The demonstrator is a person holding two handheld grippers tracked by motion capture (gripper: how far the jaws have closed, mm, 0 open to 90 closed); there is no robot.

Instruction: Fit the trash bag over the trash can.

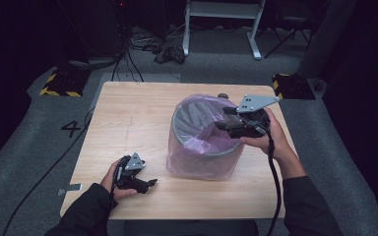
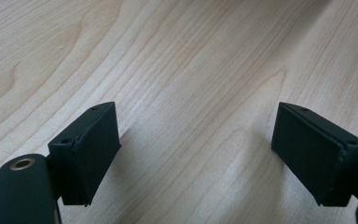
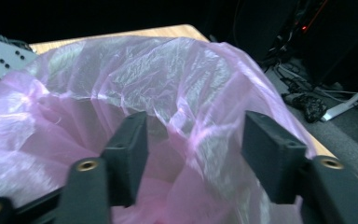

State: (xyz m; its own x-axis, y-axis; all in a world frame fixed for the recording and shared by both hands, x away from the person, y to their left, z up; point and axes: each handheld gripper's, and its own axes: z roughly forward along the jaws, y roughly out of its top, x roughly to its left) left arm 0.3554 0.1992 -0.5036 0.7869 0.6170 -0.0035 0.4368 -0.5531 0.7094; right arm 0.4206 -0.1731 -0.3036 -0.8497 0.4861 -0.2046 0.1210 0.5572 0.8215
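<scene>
My left gripper sits low over the bare table, well to the left of the bin, jaws wide apart with only wood grain between them. The bin stands right of the table's middle, lined with a pink bag folded over its rim. My right gripper hovers over the bin's right rim; bag film bunches between its jaws, and I cannot tell whether the pads press it.
</scene>
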